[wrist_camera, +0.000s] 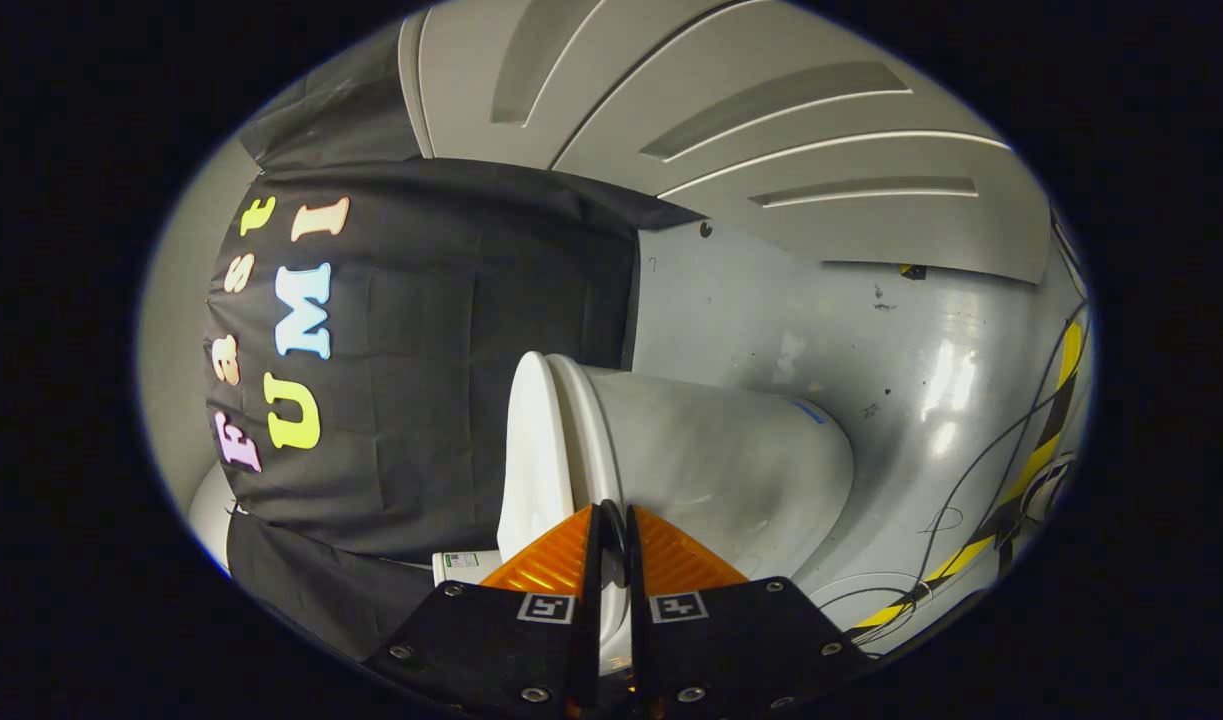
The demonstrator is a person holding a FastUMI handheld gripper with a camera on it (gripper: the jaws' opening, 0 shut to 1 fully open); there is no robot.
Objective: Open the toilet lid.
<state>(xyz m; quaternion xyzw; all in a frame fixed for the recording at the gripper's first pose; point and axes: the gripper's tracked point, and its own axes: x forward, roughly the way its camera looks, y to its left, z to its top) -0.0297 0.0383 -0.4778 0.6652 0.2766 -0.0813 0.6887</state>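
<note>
Two fingers of the gripper [611, 520] nearly closed on the edge of the white toilet lid [531, 450] (bowl [721, 470] alongside, view rolled sideways).

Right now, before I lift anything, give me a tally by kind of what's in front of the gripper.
Toilet: 1, lid down against the seat
Cables on the floor: several, too tangled to count
Striped tape line on the floor: 1
Gripper: 1, fingers nearly closed at the lid's edge
Total: 3 distinct things plus the cable bundle.
</note>
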